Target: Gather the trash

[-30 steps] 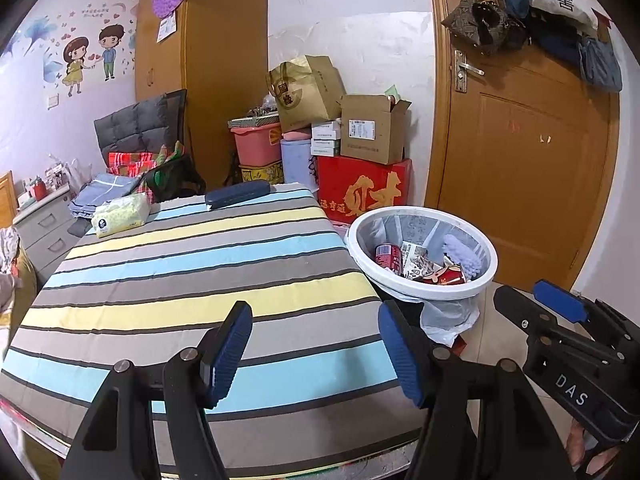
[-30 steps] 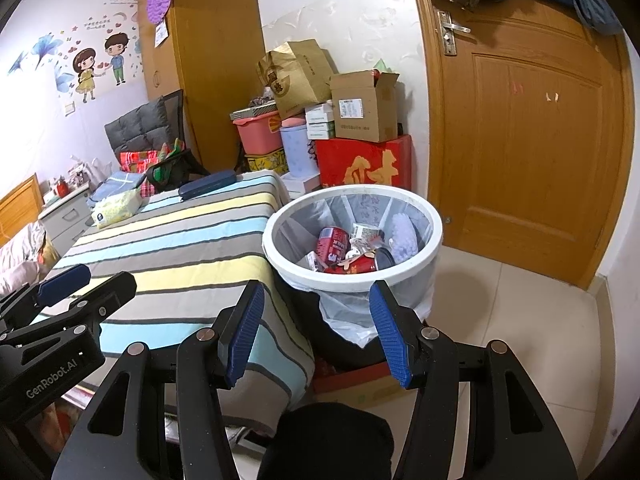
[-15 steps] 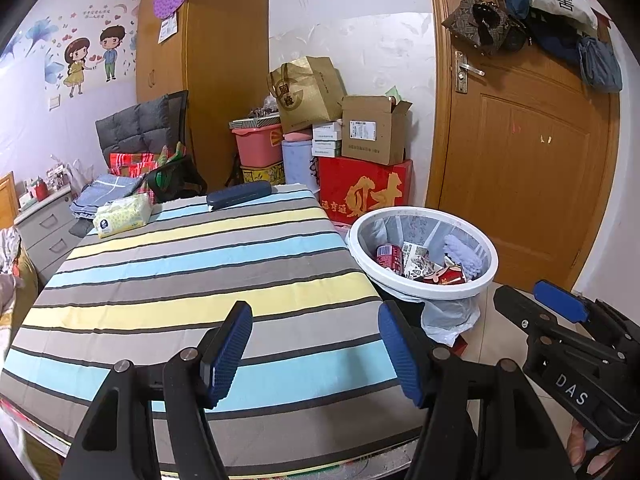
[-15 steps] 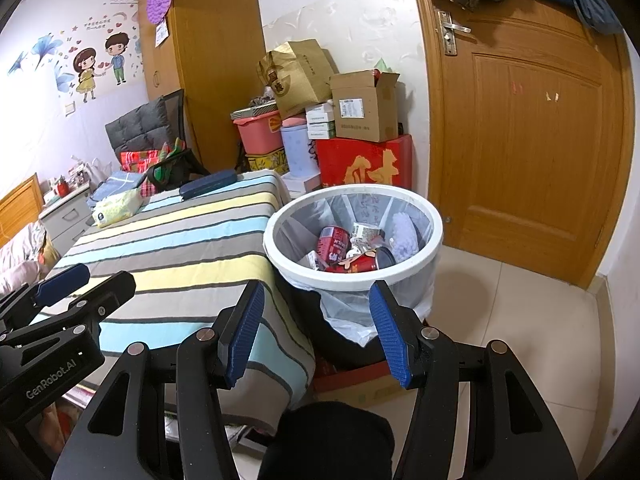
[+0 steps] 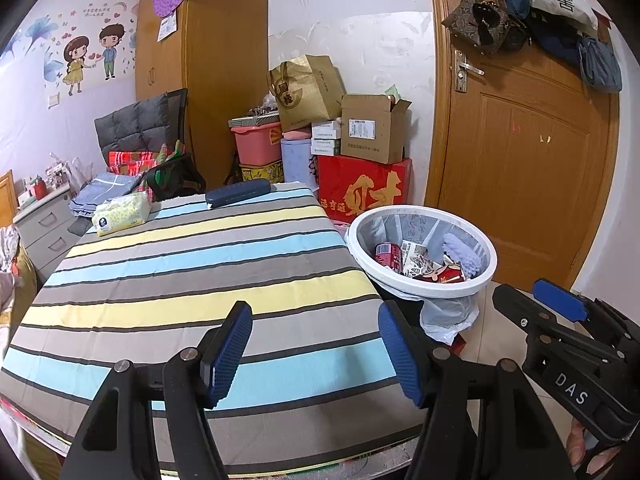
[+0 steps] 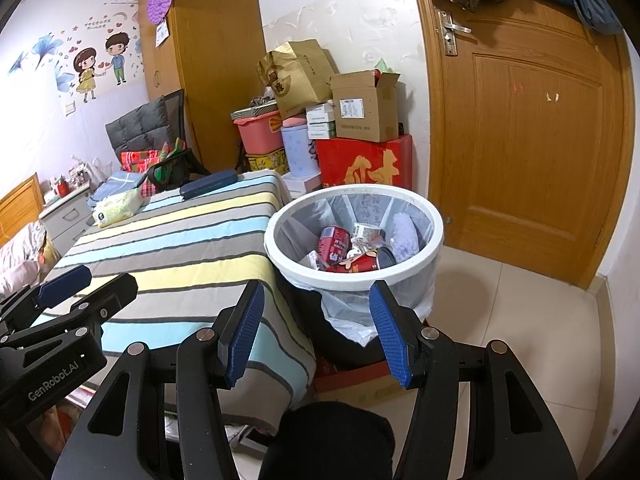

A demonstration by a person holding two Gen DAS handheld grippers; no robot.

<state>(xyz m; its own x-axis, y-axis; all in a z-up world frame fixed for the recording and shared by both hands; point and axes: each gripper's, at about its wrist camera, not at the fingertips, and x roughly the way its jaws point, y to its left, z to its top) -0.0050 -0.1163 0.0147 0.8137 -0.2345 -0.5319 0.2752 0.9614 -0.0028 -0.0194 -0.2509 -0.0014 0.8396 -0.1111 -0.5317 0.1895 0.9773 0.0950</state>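
Observation:
A white round trash bin (image 5: 424, 286) (image 6: 352, 278) with a clear liner stands on the floor at the right edge of the striped table (image 5: 192, 280). It holds red cans (image 6: 334, 244), wrappers and a pale purple fluffy item (image 6: 404, 236). My left gripper (image 5: 316, 350) is open and empty over the table's near edge. My right gripper (image 6: 316, 330) is open and empty, just in front of the bin and above the floor. Each gripper shows in the other's view.
On the table's far end lie a tissue pack (image 5: 120, 214) and a dark blue case (image 5: 238, 193). Boxes, a red carton (image 5: 364, 190) and bins are stacked against the back wall. A wooden door (image 6: 528, 120) stands at right, a grey drawer unit (image 5: 44, 230) at left.

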